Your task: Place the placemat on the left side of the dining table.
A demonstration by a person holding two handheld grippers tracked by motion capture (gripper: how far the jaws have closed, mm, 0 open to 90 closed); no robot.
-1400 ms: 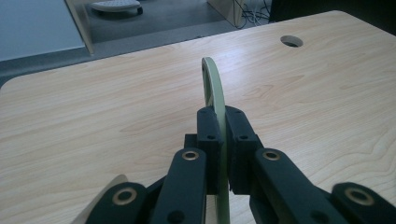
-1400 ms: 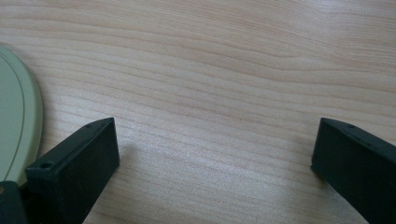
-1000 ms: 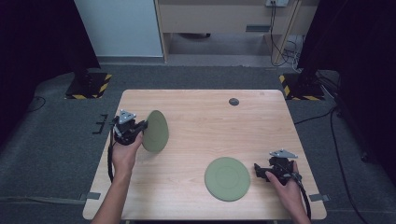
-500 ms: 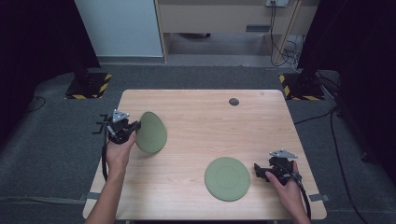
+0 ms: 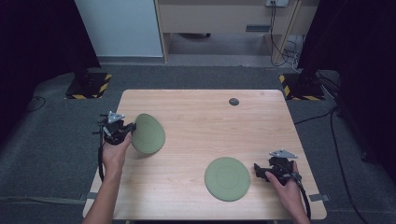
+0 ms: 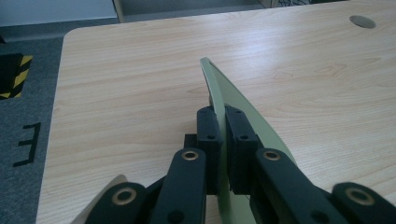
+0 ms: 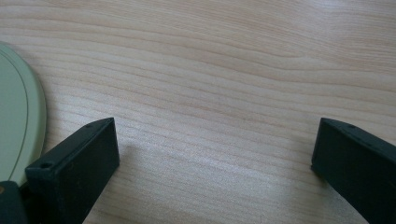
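Since a second ago, the left tool (image 5: 127, 129) has carried its green plate (image 5: 148, 133) a little toward the left edge of the counter (image 5: 196, 112) and a bit lower, while the right tool (image 5: 259, 170) has stayed put. The left tool's jaws are pinched tight on the plate's rim, and the plate stands tilted on its edge, up off the wood or just above it; I cannot tell if its low edge touches. The right tool is wide open with nothing in it, resting just beside the second green plate (image 5: 227, 178), which lies flat near the front. The held plate could slip or swing, because the jaws only grip a small bit of rim. It could also bang down hard if it is let go while it is tipped. In the left tool's own view, the bottom of the plate is cut off and partly hidden by the jaws.
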